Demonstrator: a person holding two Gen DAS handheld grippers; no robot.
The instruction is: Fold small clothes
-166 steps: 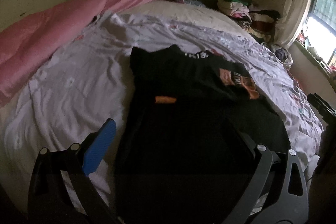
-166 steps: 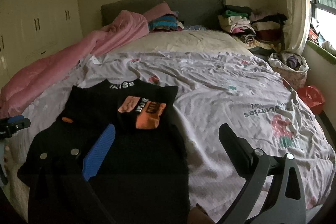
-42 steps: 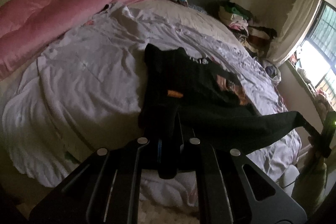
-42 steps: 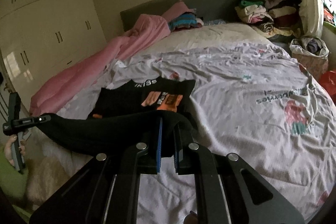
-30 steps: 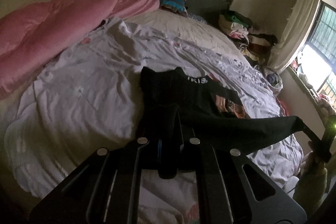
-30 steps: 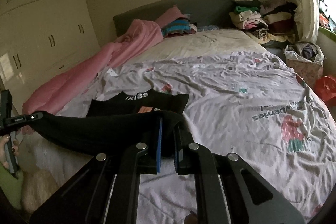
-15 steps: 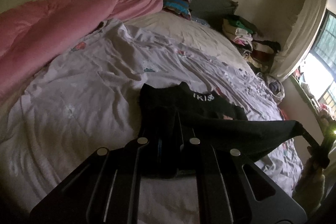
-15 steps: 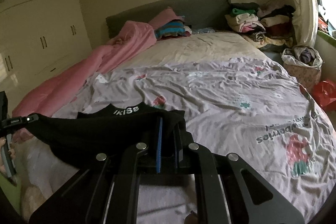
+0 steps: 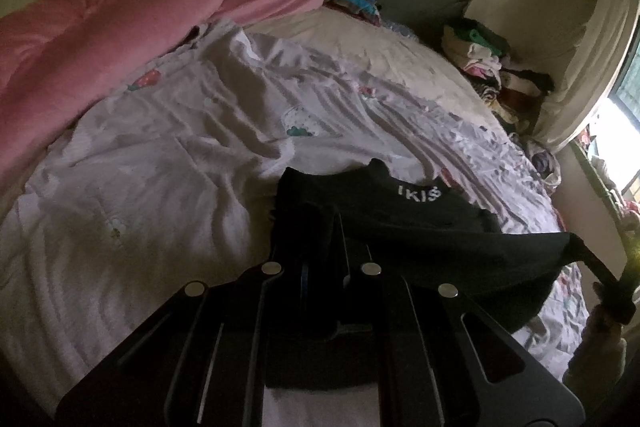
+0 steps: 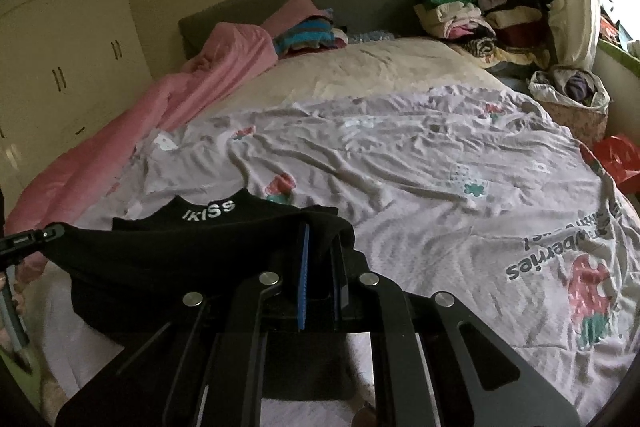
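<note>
Both grippers — left gripper [image 9: 322, 247], right gripper [image 10: 320, 259] — clamp our shirt [image 10: 180, 255] hem; next we lay it toward twelve o'clock over the collar.

We see our two handheld grippers, both matte black linkage frames with slotted arms and round silver pivot screws. Our right gripper [image 10: 320, 267] carries ribbed blue pads on its fingers [image 10: 303, 275]. Our left gripper [image 9: 338, 247] shows only a thin blue sliver. A light green sleeve [image 10: 18, 367] covers our left arm.
</note>
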